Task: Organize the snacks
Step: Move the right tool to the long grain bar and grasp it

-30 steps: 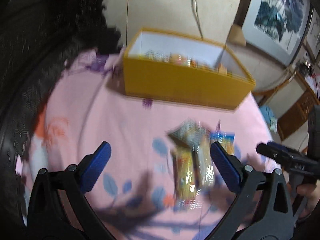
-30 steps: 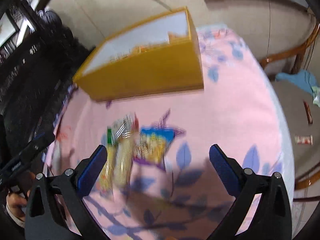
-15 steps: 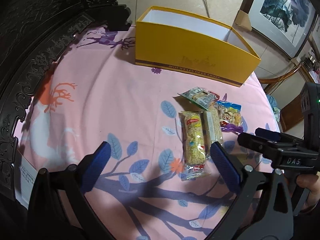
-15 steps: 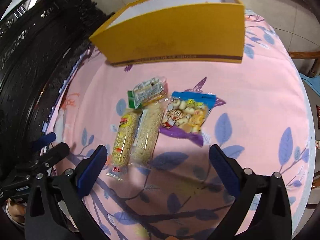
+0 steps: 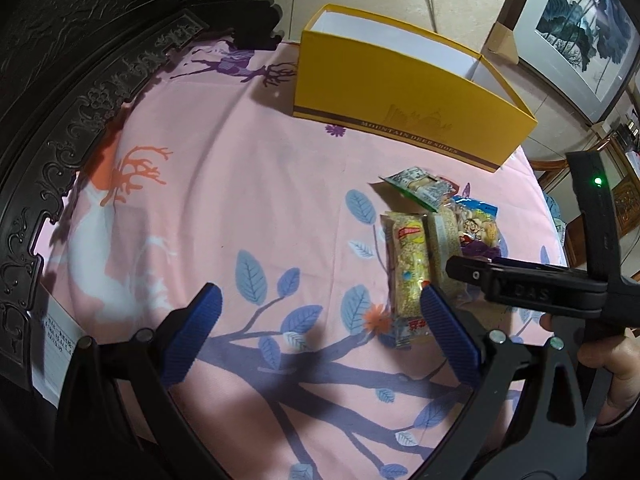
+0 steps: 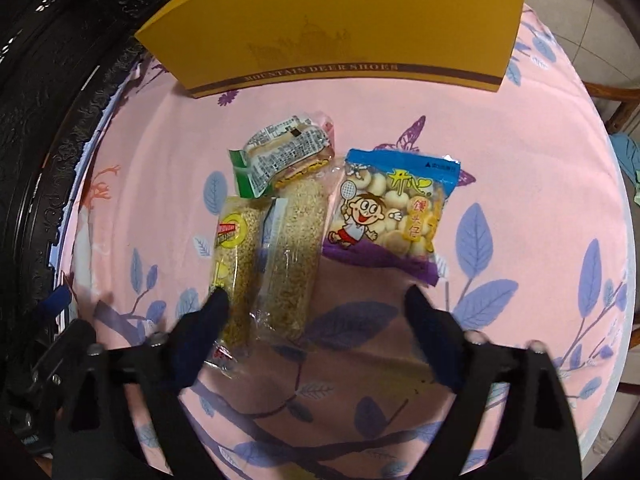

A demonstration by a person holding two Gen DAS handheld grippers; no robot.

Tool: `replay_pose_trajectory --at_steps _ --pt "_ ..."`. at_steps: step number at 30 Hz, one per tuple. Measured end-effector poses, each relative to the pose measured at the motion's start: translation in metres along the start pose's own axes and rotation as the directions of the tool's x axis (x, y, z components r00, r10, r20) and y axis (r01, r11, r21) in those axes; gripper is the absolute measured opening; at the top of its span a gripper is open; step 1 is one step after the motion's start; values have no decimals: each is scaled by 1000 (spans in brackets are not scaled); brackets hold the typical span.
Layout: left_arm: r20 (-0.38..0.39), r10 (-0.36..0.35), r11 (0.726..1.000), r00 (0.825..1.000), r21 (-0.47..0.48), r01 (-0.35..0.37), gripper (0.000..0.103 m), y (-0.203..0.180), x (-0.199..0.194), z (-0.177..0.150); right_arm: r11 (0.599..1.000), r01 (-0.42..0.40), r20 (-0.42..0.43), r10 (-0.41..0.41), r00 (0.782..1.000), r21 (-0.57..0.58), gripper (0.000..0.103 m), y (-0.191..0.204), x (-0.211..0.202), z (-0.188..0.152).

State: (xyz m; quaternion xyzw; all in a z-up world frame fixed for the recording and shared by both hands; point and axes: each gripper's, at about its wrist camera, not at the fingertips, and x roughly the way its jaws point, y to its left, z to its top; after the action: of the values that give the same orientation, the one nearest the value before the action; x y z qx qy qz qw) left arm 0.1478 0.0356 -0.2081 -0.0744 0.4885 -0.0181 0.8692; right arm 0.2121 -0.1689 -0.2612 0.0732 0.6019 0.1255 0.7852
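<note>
1. I see the right gripper [image 6: 314, 304] pointing steeply down over the snack cluster; its jaws are closing but not yet clamped, and the two grain bars lie between the pads.
2. The labelled grain bar [image 6: 234, 268] lies against the left pad; the plain grain bar [image 6: 294, 256] lies just beside it, toward 3 o'clock.
3. The green-edged packet [image 6: 280, 156] lies at 12 o'clock of the bars, overlapping their tops.
4. The blue biscuit bag [image 6: 390, 210] lies at 2 o'clock of the bars, outside the jaws.
5. The yellow box [image 6: 340, 28] stands at 12 o'clock on the pink tablecloth [image 6: 520, 160], apart from the snacks.
6. I read the left gripper [image 5: 318, 304] as released, with nothing between its pads.
</note>
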Motion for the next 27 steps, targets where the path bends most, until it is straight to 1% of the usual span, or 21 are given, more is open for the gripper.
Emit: replay_pose_trajectory --at_steps 3,4,6,7,9,10,11,14,15,17,19,22,24,25,26,27 --pt "-2 3 1000 1000 -5 -3 101 2 0 -1 999 -38 -26 38 999 25 75 1 7 0" --pt "1 4 1000 1000 -5 -4 101 2 -1 -1 999 -40 -29 41 999 27 73 2 8 0" --pt "-1 7 1000 1000 -8 -7 101 3 -1 -1 999 -41 -25 41 999 27 73 4 9 0" --pt "-3 5 1000 1000 -10 -5 101 3 0 -1 999 -44 -19 44 999 29 71 4 10 1" --pt "-6 8 1000 1000 -14 -8 101 4 1 -2 997 -73 -6 73 997 37 56 4 10 3" --pt "-9 9 1000 1000 -14 -9 101 5 1 -2 995 -93 -7 93 996 38 45 5 11 4" --pt "-11 10 1000 1000 -15 -10 101 5 2 -2 994 -102 -6 102 995 40 41 5 12 5" --pt "-16 11 1000 1000 -11 -11 101 4 3 -2 995 -94 0 94 996 41 38 7 14 8" --pt "-15 12 1000 1000 -8 -12 101 4 3 -2 995 -85 -2 85 996 51 34 5 14 7" --pt "-13 15 1000 1000 -5 -15 101 4 2 -1 990 -114 -5 114 993 88 32 -2 14 8" --pt "-6 15 1000 1000 -7 -15 101 4 0 0 989 -113 -10 115 993 90 31 -3 15 10" --pt "-7 17 1000 1000 -5 -17 101 2 2 1 998 -65 -24 66 998 23 43 13 17 12" --pt "-11 17 1000 1000 1 -17 101 -1 4 2 999 -5 -10 4 1000 -46 43 24 18 10" --pt "-7 15 1000 1000 5 -15 101 -4 4 3 996 29 -2 -29 1000 -81 35 27 18 7" --pt "-4 11 1000 1000 11 -11 101 -7 4 3 995 33 1 -33 999 -94 31 26 18 6" --pt "-4 9 1000 1000 18 -9 101 -9 4 3 996 18 -3 -19 1000 -87 29 21 17 5"
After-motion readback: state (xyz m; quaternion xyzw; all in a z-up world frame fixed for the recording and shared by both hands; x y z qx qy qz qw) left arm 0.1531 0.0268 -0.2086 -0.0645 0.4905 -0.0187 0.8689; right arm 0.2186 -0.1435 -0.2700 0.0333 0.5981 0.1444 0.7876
